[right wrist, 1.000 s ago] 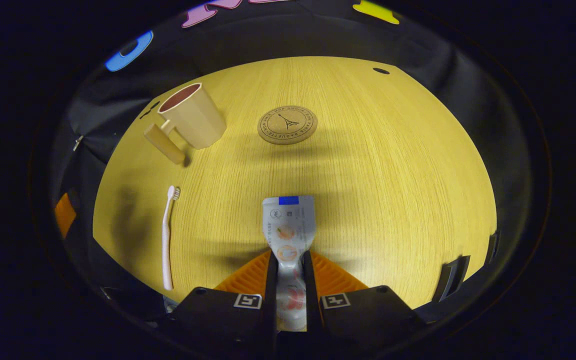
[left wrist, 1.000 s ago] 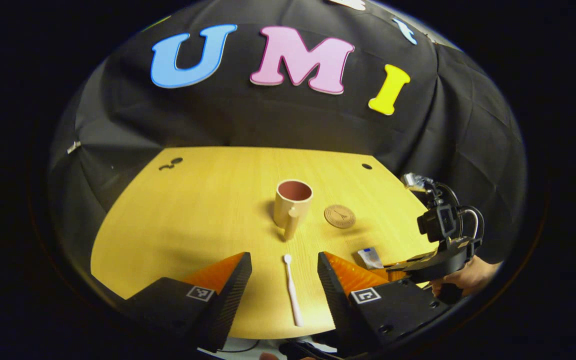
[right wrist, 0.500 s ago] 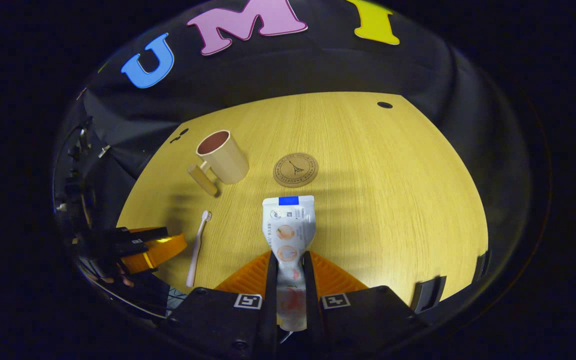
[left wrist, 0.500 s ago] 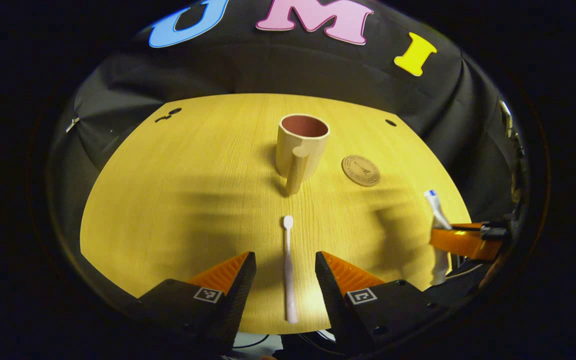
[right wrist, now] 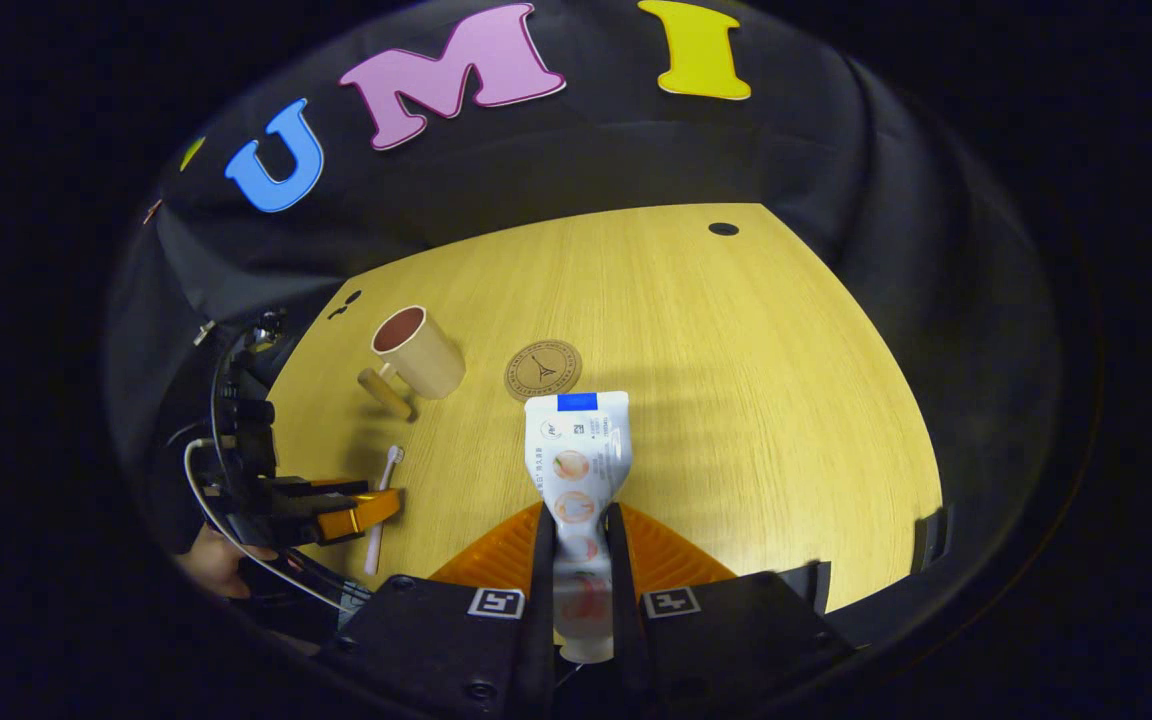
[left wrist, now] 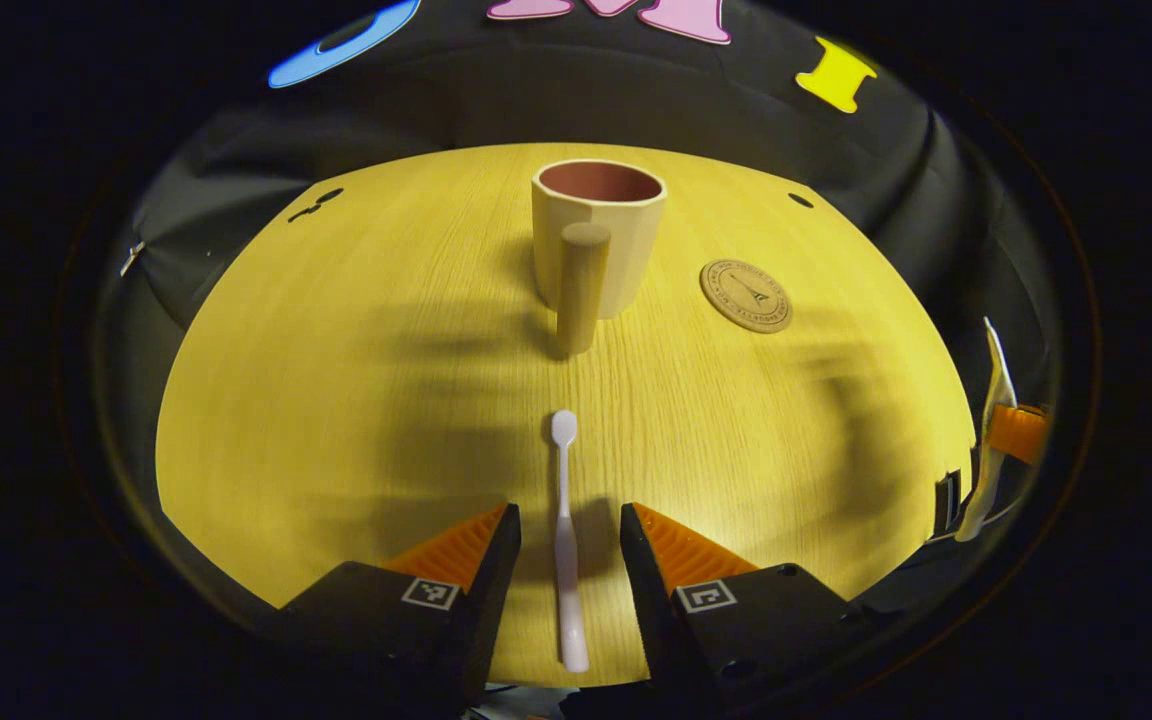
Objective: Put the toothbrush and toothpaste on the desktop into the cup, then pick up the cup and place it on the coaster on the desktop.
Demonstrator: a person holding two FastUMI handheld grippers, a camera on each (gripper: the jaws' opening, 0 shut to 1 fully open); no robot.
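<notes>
A white toothbrush (left wrist: 564, 530) lies on the yellow wooden desktop (left wrist: 336, 400), its handle running between the orange fingers of my open left gripper (left wrist: 563, 522), which hangs low around it. Straight beyond stands a beige cup (left wrist: 598, 235) with a dark red inside, its handle turned toward me. A round brown coaster (left wrist: 746, 295) lies to its right. My right gripper (right wrist: 576, 520) is shut on a white toothpaste tube (right wrist: 576, 455) and holds it up over the desk. The cup (right wrist: 418, 350), coaster (right wrist: 543, 370), toothbrush (right wrist: 382, 490) and left gripper (right wrist: 341, 515) sit further left in the right gripper view.
The tube (left wrist: 988, 420) and an orange finger (left wrist: 1018, 432) of the right gripper show at the far right edge of the left gripper view. Small dark holes (left wrist: 800, 200) mark the desk's back corners. A hand (right wrist: 211, 560) holds the left gripper.
My left gripper has come down and forward around the toothbrush handle, its fingers a little closer together. My right gripper has lifted the toothpaste higher and pulled back from the desk.
</notes>
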